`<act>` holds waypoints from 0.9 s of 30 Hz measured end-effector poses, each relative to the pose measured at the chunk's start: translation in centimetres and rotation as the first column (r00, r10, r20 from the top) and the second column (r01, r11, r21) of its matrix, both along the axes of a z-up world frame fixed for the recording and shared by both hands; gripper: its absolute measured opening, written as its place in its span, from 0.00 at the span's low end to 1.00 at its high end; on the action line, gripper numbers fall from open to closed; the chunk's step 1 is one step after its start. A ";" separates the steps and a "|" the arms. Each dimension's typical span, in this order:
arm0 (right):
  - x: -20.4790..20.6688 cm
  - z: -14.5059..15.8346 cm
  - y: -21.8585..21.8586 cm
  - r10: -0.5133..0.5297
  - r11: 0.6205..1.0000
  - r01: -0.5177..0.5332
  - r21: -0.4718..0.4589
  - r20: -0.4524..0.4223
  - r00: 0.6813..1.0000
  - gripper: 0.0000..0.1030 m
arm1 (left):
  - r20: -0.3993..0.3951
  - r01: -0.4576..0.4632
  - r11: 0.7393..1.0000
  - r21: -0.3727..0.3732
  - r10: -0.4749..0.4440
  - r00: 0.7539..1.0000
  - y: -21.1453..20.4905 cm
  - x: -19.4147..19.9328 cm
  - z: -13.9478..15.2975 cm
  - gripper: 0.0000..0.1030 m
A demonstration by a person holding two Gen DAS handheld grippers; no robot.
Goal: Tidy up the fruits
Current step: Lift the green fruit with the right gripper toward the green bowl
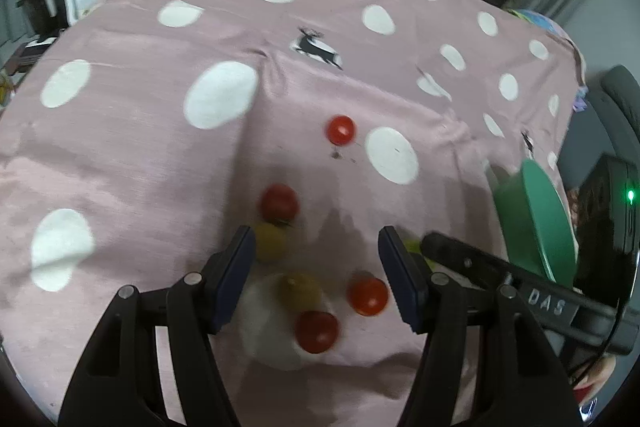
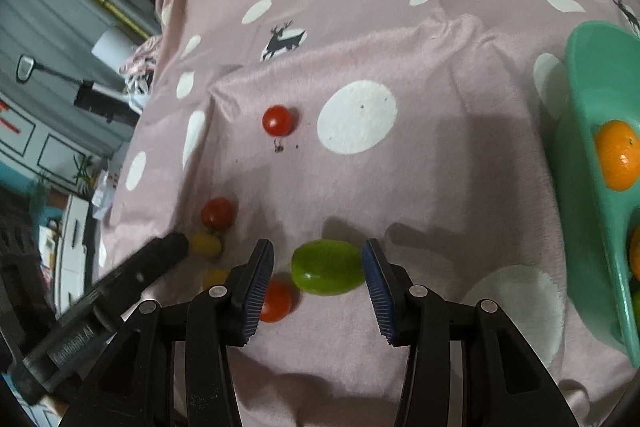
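- Left hand-held gripper [image 1: 316, 259]: jaws wide, nothing between the pads; it hangs over a cluster of small fruit on the pink dotted cloth [image 1: 140, 131].
- Left view only: four red tomatoes, the far one [image 1: 341, 130] apart, one [image 1: 319, 331] nearest the camera; two yellow fruits [image 1: 270, 242] blurred by the left finger.
- Right hand-held gripper [image 2: 318, 267]: jaws wide around a green fruit [image 2: 327, 267]; the pads stand beside it, not pressing.
- Right view only: the green fruit in full, and an orange [image 2: 618, 155] inside the green bowl [image 2: 588, 99] at the right edge.
- Left view shows that bowl from outside, contents hidden.
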State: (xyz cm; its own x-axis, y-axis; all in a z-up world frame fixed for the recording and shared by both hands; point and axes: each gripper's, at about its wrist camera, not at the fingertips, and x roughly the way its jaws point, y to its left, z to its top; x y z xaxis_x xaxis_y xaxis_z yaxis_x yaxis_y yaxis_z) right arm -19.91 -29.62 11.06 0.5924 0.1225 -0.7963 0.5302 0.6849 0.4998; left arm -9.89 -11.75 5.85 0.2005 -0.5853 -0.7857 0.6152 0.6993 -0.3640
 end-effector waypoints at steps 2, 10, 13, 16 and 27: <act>-0.1 0.0 -0.3 -0.011 1.000 0.011 0.010 0.012 1.000 0.46 | -0.010 0.031 1.000 -0.001 -0.031 0.999 -0.7 -0.5 -0.3 0.61; 0.4 -0.8 -1.5 -0.063 0.998 0.063 0.016 -0.004 0.998 0.45 | -0.036 0.126 0.992 0.002 -0.126 0.991 -3.2 -2.0 -1.5 0.58; 0.8 -1.7 -2.1 -0.059 0.995 0.059 0.081 -0.003 0.998 0.46 | -0.053 0.158 0.987 -0.006 -0.158 0.986 -4.0 -2.3 -1.9 0.57; 1.0 -2.0 -1.9 -0.045 0.994 0.044 0.102 0.007 0.999 0.45 | -0.052 0.186 0.982 -0.009 -0.187 0.981 -5.0 -2.7 -2.1 0.55; 1.7 -2.6 -2.1 -0.030 0.987 0.024 0.156 0.039 0.999 0.39 | -0.081 0.201 0.979 -0.021 -0.203 0.976 -7.0 -2.5 -3.3 0.45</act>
State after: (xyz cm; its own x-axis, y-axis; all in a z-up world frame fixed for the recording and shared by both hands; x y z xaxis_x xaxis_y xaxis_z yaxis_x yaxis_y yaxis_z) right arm -18.25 -31.70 8.46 0.6288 0.2263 -0.7439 0.5244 0.5829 0.6206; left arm -12.40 -18.76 2.52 0.0121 -0.6174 -0.7866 0.7108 0.5586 -0.4275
